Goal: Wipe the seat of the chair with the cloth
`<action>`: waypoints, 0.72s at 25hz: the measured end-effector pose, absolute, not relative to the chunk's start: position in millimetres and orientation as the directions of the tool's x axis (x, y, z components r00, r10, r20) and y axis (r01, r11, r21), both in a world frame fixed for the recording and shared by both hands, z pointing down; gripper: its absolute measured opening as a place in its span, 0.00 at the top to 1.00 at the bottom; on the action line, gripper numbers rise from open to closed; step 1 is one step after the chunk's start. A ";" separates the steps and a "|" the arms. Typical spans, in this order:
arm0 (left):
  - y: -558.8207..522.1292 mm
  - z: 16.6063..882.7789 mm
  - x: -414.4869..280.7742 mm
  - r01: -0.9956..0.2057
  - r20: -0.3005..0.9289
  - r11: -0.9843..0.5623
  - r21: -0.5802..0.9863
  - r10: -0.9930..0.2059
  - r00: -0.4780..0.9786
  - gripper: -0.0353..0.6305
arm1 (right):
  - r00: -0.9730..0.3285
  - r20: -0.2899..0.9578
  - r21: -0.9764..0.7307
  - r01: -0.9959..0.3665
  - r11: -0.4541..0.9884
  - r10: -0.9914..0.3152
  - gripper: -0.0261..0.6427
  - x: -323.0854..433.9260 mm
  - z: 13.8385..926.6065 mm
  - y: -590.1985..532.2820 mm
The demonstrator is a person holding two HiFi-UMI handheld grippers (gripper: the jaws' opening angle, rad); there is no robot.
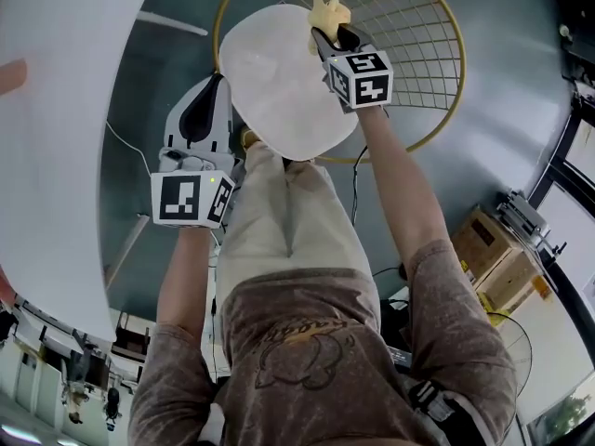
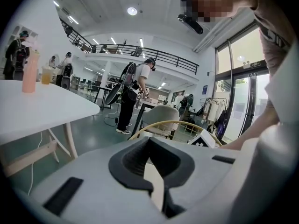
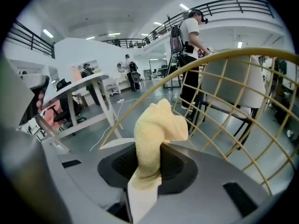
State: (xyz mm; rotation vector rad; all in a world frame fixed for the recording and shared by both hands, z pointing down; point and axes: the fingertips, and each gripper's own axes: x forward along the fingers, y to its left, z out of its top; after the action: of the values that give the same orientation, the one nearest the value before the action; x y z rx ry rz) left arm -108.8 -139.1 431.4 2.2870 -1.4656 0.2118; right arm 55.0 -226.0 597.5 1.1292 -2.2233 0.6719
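The chair's round white seat lies below me, with its yellow wire backrest curving round the far side. My right gripper is over the seat's far right edge, shut on a crumpled yellow cloth. In the right gripper view the cloth sticks up from between the jaws of that gripper, in front of the wire backrest. My left gripper hangs beside the seat's left edge, shut and holding nothing. Its own view shows the jaws together and the yellow rim beyond.
A large white table stands at the left, carrying a pink bottle and a cup. Cardboard boxes and a fan are at the right. Another chair and several people stand farther off.
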 end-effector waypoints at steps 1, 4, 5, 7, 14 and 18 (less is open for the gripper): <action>-141.5 433.9 -109.7 -0.895 0.344 -0.363 0.261 -0.831 0.438 0.93 | -0.490 0.679 -0.177 -0.832 0.525 -0.547 0.78 53.4 605.3 -229.9; -125.7 436.8 -100.6 -0.891 0.342 -0.374 0.258 -0.827 0.446 0.93 | -0.471 0.716 -0.154 -0.827 0.540 -0.516 0.78 59.9 624.2 -220.9; -118.1 439.0 -95.5 -0.890 0.342 -0.376 0.257 -0.827 0.447 0.93 | -0.464 0.729 -0.148 -0.825 0.546 -0.503 0.78 64.3 631.3 -215.2; -110.9 445.3 -89.8 -0.891 0.344 -0.374 0.259 -0.826 0.447 0.93 | -0.454 0.753 -0.142 -0.819 0.556 -0.477 0.78 68.7 646.1 -209.9; -120.2 453.7 -98.9 -0.889 0.367 -0.364 0.277 -0.815 0.448 0.93 | -0.432 0.803 -0.163 -0.822 0.545 -0.411 0.78 62.6 682.7 -218.3; -131.2 460.6 -102.2 -0.891 0.378 -0.355 0.283 -0.813 0.444 0.93 | -0.424 0.819 -0.163 -0.818 0.551 -0.387 0.78 57.0 695.6 -230.4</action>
State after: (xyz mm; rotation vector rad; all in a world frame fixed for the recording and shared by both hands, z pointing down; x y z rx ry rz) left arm -102.2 -131.2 460.6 2.2550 -1.4330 0.2370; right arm 57.0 -230.4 695.6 0.9683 -2.0294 0.7254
